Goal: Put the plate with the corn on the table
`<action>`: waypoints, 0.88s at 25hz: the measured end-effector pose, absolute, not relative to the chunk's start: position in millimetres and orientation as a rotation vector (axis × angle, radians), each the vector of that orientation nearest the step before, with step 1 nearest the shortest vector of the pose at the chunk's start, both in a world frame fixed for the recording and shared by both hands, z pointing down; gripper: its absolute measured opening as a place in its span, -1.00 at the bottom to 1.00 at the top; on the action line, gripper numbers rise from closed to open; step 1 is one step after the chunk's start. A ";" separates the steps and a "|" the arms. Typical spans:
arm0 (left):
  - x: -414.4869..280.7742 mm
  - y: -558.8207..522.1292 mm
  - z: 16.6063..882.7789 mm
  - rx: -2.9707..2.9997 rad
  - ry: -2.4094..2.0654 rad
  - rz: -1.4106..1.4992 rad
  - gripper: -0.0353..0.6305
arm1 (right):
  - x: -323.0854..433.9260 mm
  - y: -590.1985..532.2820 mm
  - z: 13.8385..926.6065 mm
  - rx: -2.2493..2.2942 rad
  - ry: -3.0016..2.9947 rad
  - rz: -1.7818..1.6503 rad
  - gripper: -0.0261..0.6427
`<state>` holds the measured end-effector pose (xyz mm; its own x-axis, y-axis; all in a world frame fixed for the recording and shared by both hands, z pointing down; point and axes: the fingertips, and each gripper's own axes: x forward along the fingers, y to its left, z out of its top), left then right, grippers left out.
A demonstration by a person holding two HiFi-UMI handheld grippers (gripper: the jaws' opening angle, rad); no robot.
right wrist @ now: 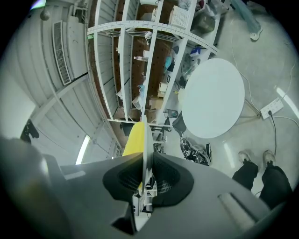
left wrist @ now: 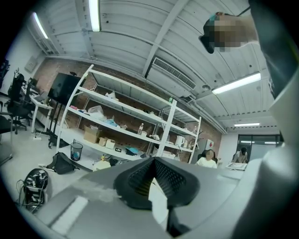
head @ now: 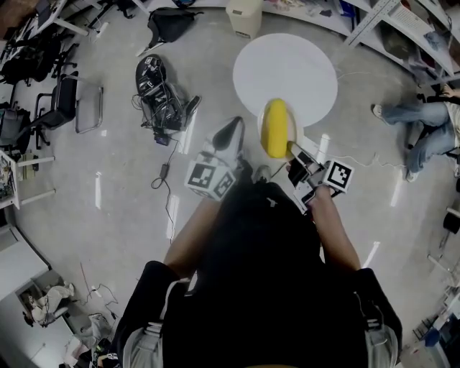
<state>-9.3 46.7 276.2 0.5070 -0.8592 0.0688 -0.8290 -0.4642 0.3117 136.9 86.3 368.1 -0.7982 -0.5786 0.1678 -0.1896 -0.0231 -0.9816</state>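
Observation:
The yellow corn (head: 276,128) lies on a white plate (head: 262,129), held in the air in front of me, over the near edge of the round white table (head: 285,75). My right gripper (head: 293,151) is shut on the plate's near rim. In the right gripper view the plate (right wrist: 145,135) shows edge-on between the pads, with the corn (right wrist: 134,137) to its left and the table (right wrist: 214,98) beyond. My left gripper (head: 230,135) hovers just left of the plate with its jaws together and nothing in them. In its own view the left gripper (left wrist: 154,175) faces the shelves.
A heap of cables and gear (head: 159,90) lies on the floor left of the table. A black bag (head: 171,21) and a white bin (head: 244,16) stand further back. Chairs (head: 61,100) are at the left, a seated person (head: 424,122) at the right. Shelving (left wrist: 126,116) lines the wall.

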 end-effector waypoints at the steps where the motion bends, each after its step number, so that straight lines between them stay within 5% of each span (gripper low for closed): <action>1: -10.2 43.6 276.7 2.445 -1.418 -0.144 -0.88 | 136.7 82.4 368.7 -0.807 1.961 -1.897 -0.78; 22: -43.5 -27.5 323.0 2.383 -1.383 -0.099 -0.88 | 112.9 10.7 414.8 -0.766 2.038 -1.890 -0.78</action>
<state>-43.5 -27.5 323.0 0.5126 -0.8489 0.1287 -0.8220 -0.4419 0.3592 112.9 10.7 414.8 -0.8280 -0.5367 0.1622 -0.2022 0.0160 -0.9792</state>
